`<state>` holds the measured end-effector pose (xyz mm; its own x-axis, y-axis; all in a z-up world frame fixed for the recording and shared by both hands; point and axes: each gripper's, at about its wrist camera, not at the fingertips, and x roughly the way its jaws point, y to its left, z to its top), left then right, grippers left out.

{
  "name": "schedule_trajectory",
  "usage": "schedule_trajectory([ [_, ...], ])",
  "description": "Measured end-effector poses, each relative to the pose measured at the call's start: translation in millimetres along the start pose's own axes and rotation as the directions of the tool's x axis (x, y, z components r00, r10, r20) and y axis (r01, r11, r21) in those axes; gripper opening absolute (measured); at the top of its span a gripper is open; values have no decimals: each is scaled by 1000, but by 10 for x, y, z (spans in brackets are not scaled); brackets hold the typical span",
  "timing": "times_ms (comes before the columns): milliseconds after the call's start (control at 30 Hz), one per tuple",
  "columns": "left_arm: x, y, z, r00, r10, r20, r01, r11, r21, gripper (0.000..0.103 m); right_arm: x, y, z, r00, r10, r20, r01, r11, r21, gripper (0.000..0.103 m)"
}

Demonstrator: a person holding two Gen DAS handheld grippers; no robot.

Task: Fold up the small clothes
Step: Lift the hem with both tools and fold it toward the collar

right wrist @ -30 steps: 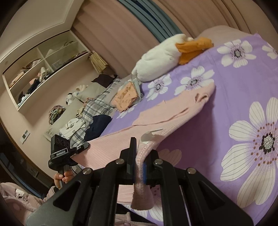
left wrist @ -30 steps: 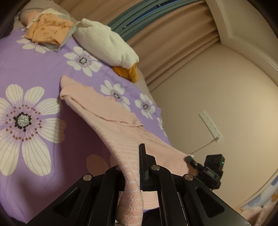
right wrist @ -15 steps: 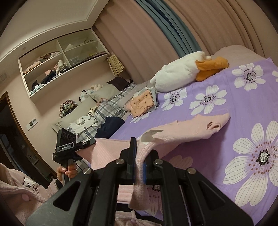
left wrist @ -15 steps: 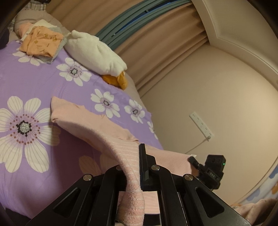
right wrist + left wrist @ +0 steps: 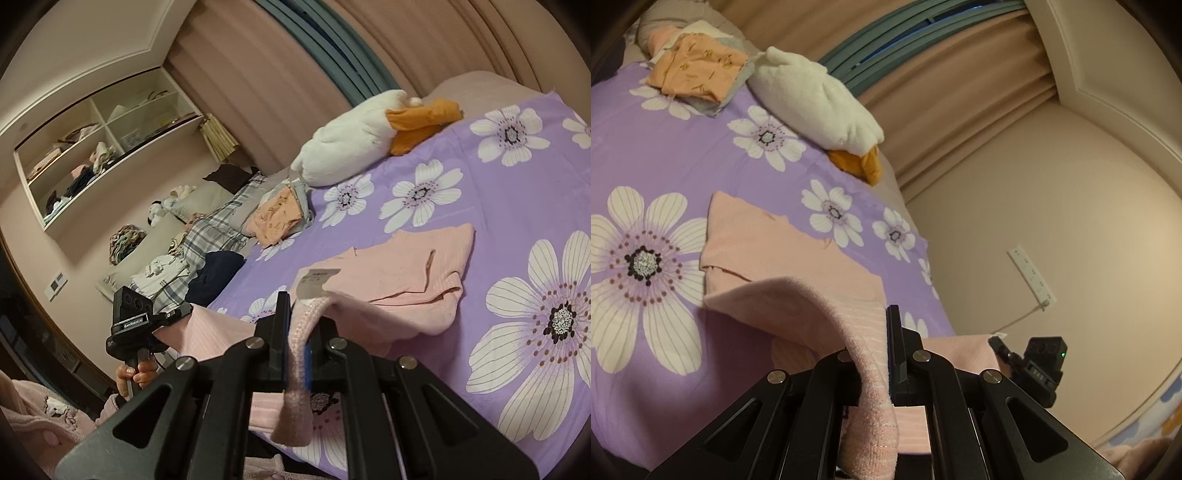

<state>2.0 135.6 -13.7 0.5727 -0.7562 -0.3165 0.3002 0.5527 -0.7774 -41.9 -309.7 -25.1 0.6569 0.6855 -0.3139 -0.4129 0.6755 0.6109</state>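
A pale pink knit garment point(image 5: 768, 258) is partly lifted off the purple flowered bedspread point(image 5: 665, 155). Its far half lies flat and doubled on the bed point(image 5: 406, 266). A white label point(image 5: 314, 280) shows on it. My left gripper point(image 5: 882, 332) is shut on one near hem corner, with cloth draped over its left finger. My right gripper point(image 5: 299, 325) is shut on the other near corner, and a strip of ribbed hem hangs below the jaws. Each view shows the other gripper, the right gripper point(image 5: 997, 343) and the left gripper point(image 5: 177, 314), pinching the same pink edge. A hand point(image 5: 136, 373) holds the left gripper's handle.
A white plush duck point(image 5: 816, 103) with orange parts lies at the head of the bed. Beside it sits a stack of folded orange clothes point(image 5: 277, 218). Plaid and dark clothes point(image 5: 210, 240) are piled at the bed's far left below wall shelves point(image 5: 92, 147). A socket strip point(image 5: 1030, 277) is on the wall.
The garment was stretched taut from the bed to the jaws. It now hangs slacker, its far half spread wider and flatter on the bedspread. Both grippers stay shut on the hem.
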Motion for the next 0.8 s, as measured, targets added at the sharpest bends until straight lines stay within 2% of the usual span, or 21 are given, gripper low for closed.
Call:
schedule_trajectory([
  [500, 251, 187, 311, 999, 34, -1, -34, 999, -20, 0, 244, -339, 242, 999, -39, 13, 38, 997, 71, 7],
  [700, 424, 323, 446, 998, 56, -15, -56, 997, -47, 0, 450, -556, 370, 999, -47, 9, 46, 993, 112, 7],
  [800, 534, 410, 527, 997, 67, -23, -69, 996, -62, 0, 579, -706, 424, 997, -75, -7, 75, 986, 150, 7],
])
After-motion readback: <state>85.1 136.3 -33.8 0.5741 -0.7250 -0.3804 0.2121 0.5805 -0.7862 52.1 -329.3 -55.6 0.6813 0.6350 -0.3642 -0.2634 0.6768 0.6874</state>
